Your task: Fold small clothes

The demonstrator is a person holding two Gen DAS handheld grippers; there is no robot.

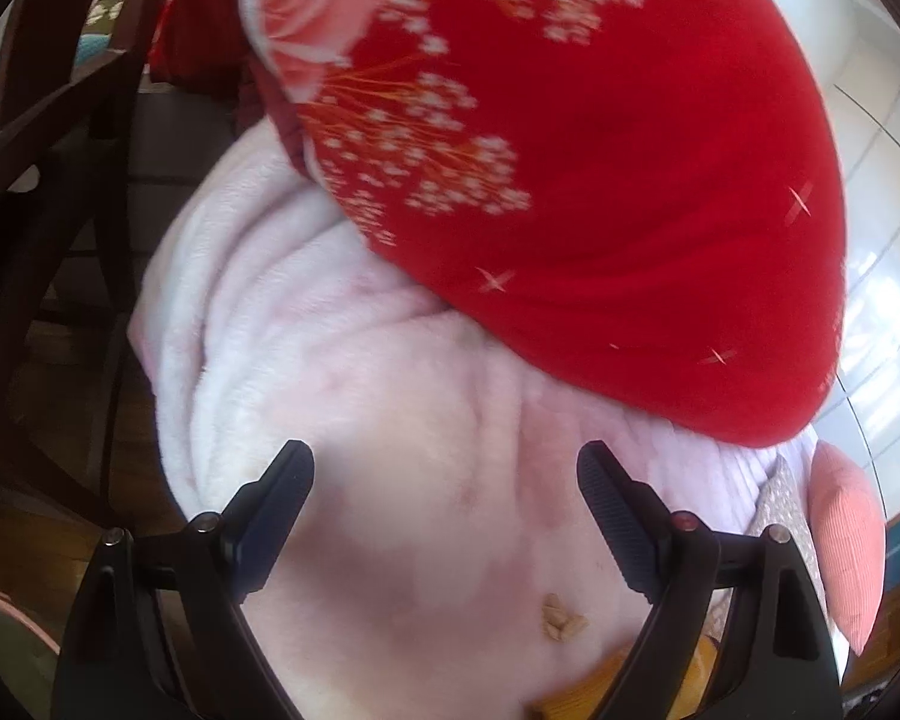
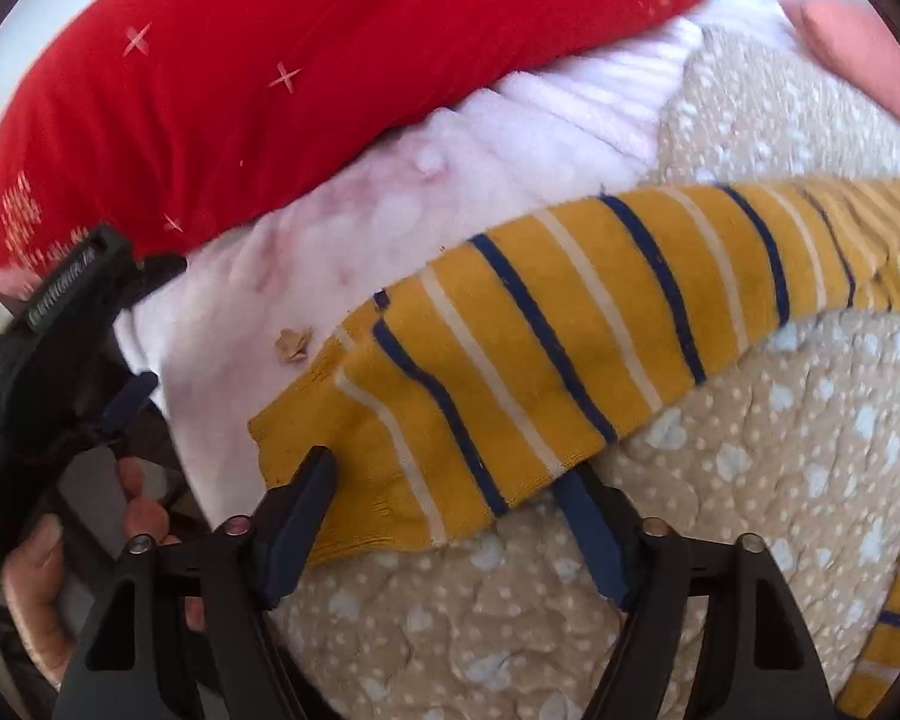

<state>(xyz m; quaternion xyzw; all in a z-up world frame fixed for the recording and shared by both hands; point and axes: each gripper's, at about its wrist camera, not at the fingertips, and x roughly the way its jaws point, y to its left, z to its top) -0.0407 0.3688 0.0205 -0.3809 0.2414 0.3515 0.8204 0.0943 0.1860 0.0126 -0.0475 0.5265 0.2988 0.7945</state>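
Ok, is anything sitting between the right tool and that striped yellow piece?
Nothing visible. The right tool is already at the hem of the yellow striped garment, one finger on top and the other slipped under the edge. Only a small tan scrap lies nearby on the pink blanket, clear of the fingers.

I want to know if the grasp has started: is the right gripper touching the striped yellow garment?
Touching. In the right wrist view the yellow striped garment lies between the right gripper fingers; its cuff edge drapes over the right-hand one and meets the left-hand tip.
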